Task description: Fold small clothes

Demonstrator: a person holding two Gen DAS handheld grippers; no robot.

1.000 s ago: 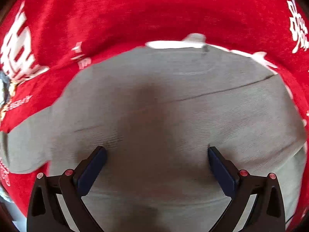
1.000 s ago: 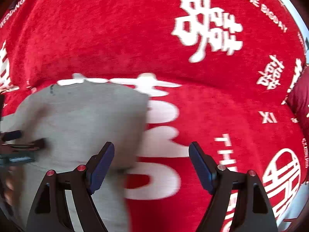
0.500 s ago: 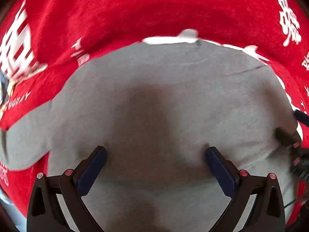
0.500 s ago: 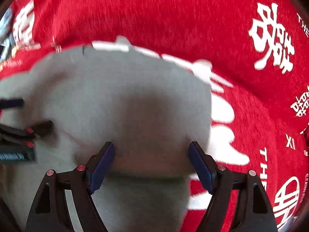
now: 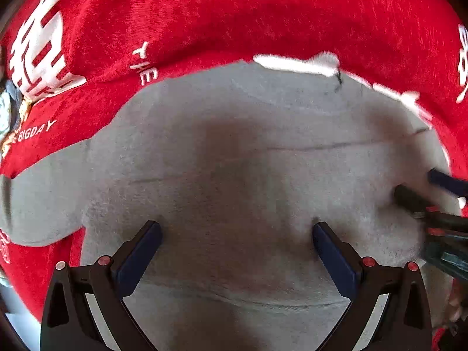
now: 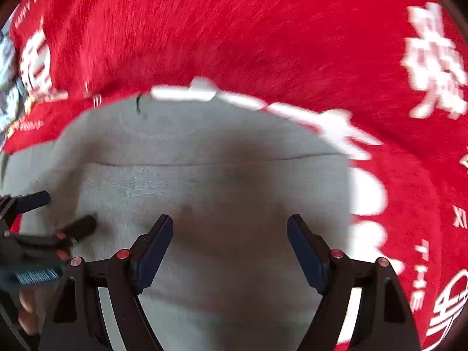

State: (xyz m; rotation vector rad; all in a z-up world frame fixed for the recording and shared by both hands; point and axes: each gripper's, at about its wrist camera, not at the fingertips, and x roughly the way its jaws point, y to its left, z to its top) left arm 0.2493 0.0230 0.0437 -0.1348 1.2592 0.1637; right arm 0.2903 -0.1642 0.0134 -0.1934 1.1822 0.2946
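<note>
A small grey knit garment lies flat on a red cloth printed with white lettering. One sleeve reaches out to the left. A folded edge crosses the garment's upper part. My left gripper hangs open just above the grey fabric, nothing between its fingers. My right gripper is open too, over the garment's right half, with its right finger near the garment's right edge. Each gripper shows at the side of the other's view: the right gripper, the left gripper.
The red cloth covers the surface all around the garment. A hand holding the left gripper shows at the lower left of the right wrist view. Pale clutter sits at the far left edge.
My right gripper has swung left, from over the bare red cloth beside the garment to above the garment itself. The left gripper has hardly shifted. Both stay open.
</note>
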